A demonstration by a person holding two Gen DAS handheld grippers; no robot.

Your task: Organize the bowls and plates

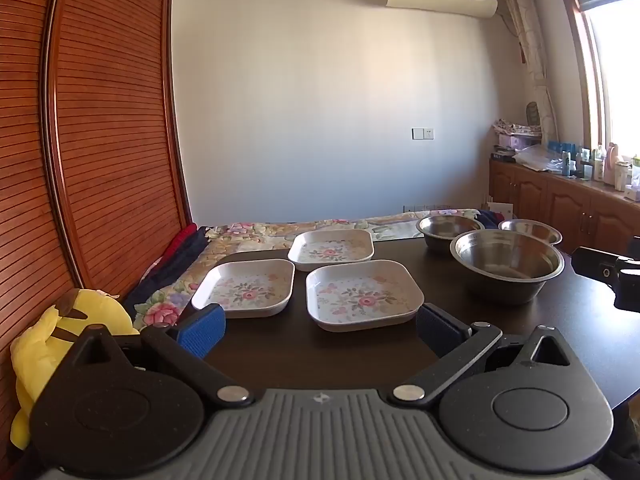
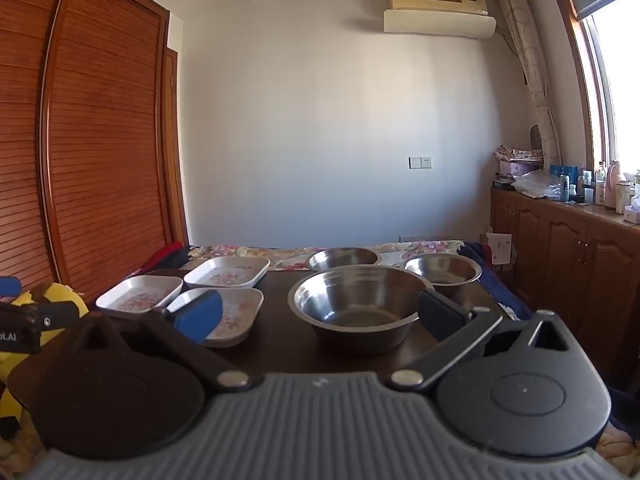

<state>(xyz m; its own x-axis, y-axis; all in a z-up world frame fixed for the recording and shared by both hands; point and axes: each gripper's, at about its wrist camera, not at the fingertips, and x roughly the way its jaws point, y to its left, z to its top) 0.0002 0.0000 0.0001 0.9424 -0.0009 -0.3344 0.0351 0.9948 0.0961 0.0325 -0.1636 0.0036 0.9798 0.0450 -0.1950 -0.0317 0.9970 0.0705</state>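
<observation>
Three square floral plates lie on the dark table (image 1: 304, 356): a near one (image 1: 363, 295), a left one (image 1: 247, 287) and a far one (image 1: 331, 249). Three steel bowls stand to their right: a large one (image 1: 507, 264), and two smaller ones (image 1: 449, 230) (image 1: 530, 231) behind it. My left gripper (image 1: 320, 330) is open just short of the near plate, nothing between its blue pads. My right gripper (image 2: 320, 314) is open in front of the large bowl (image 2: 358, 304), whose near side sits between the fingertips without contact. The plates (image 2: 232, 312) lie to its left.
A bed with a floral cover (image 1: 256, 232) lies beyond the table. A wooden wardrobe (image 1: 100, 120) stands on the left, a yellow plush toy (image 1: 48, 344) below it. Low cabinets (image 1: 568, 204) with bottles run along the right under the window.
</observation>
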